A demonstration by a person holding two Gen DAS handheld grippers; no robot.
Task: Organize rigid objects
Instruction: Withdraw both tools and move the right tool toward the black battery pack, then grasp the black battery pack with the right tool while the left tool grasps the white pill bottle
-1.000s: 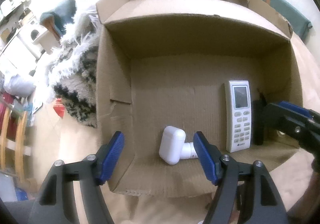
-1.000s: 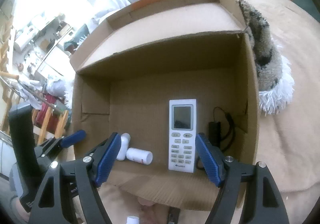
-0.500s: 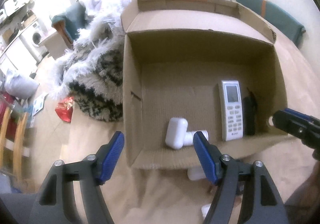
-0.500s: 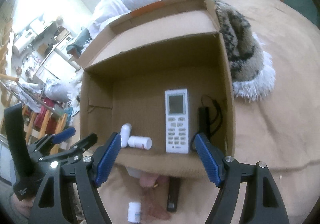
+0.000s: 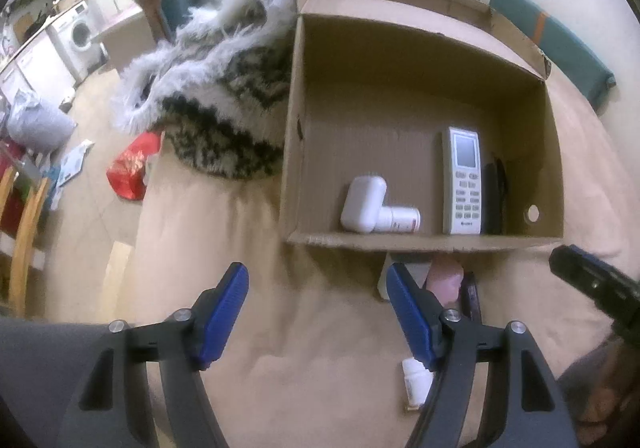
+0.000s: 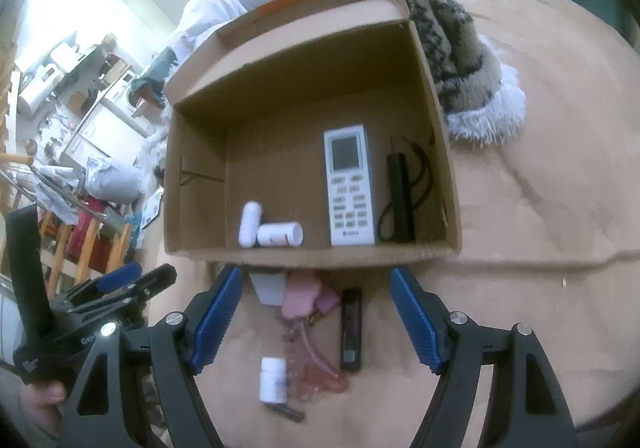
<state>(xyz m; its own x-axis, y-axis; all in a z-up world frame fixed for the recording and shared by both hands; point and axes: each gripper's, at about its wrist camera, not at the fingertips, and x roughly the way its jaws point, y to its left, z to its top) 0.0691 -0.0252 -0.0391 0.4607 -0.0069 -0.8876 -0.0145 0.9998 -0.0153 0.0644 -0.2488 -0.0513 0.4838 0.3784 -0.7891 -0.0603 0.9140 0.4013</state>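
Fingers (image 6: 416, 322) of right gripper (image 6: 316, 318) spread wide, empty; black remote (image 6: 351, 328) lies straight ahead between them, long axis along reach. Left gripper (image 5: 318, 306) also released, farther off.

1. My left gripper (image 5: 316, 308) hangs above the beige bed cover, jaws spread wide, nothing between the blue pads (image 5: 224, 312).
2. My right gripper (image 6: 316, 316) is likewise wide open and empty, fingers pointing forward.
3. In the right wrist view the left gripper (image 6: 120, 284) sits at the lower left edge, my hand (image 6: 40, 400) wrapped on its handle.
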